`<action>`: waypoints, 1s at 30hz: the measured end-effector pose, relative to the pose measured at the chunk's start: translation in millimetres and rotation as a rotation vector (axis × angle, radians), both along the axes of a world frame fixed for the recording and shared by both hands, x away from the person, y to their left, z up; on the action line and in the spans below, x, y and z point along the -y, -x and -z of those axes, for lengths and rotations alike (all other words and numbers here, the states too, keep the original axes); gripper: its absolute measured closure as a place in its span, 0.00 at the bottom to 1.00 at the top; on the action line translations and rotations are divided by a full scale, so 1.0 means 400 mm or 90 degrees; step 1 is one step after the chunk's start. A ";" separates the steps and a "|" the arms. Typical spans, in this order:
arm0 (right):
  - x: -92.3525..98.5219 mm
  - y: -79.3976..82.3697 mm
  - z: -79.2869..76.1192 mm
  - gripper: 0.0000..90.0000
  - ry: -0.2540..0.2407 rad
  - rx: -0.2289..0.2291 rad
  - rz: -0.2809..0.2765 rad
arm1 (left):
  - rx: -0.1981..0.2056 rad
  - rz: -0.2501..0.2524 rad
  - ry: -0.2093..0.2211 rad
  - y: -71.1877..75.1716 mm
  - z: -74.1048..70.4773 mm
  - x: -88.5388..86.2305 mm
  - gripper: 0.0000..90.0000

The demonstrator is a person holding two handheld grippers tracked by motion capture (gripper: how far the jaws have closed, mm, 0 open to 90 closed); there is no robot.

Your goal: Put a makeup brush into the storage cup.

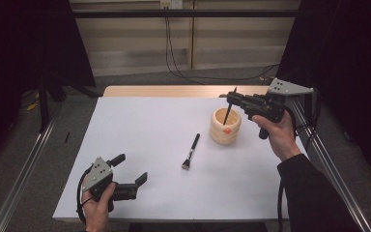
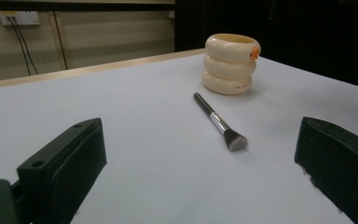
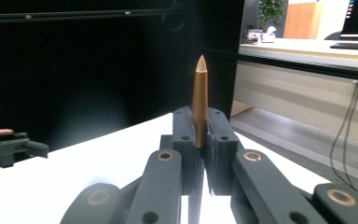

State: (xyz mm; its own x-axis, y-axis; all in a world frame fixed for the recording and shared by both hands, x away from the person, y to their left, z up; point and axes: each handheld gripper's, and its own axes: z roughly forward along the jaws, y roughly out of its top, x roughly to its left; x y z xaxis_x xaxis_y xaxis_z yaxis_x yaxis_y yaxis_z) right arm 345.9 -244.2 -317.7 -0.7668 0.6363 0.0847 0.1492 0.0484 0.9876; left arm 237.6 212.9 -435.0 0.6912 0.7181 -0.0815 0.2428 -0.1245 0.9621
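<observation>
The white worktop (image 1: 140, 130) takes up most of the space in front of the person, and it carries very little, so each thing has room to be reached from either side. Toward the far right of it stands the cream holder (image 1: 225, 126), a squat pot of three stacked rings with a small orange mark on its side; it sits upright with its mouth open upward, which suits dropping long thin things in from above. Over that mouth the right claw (image 1: 233, 98) is clamped on a slim brush (image 1: 228, 112), gripped near one end so that the rest hangs down with its lower end at or just inside the holder's rim; in the right gripper view the copper-coloured handle stands straight up between the pressed pads, and I judge that hold is meant to keep it vertical for lowering in. The left claw (image 1: 130, 171) rests low at the near left corner, well apart from everything, its jaws wide apart with nothing between them, as if waiting its turn. Between the two, just beside the holder, lies the second brush (image 1: 191, 151), black-handled with a silver ferrule, flat on the sheet with its bristles toward the person, probably next to go.
</observation>
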 end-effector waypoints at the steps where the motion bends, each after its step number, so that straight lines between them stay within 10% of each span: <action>1: 0.004 -0.006 -0.002 0.93 0.001 -0.001 0.004 | 0.000 0.001 0.002 -0.002 0.000 -0.002 0.02; 30: 0.040 -0.101 0.074 0.93 0.050 -0.034 0.095 | 0.009 -0.002 -0.014 -0.008 0.000 -0.012 0.02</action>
State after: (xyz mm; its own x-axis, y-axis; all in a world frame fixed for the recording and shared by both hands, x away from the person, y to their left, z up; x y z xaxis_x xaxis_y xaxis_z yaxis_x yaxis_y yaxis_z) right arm 386.2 -260.1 -347.2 -0.6595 0.7486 0.0681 0.2128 0.0990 0.9721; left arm 240.8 217.6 -435.1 0.6897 0.7220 -0.0560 0.2303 -0.1453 0.9622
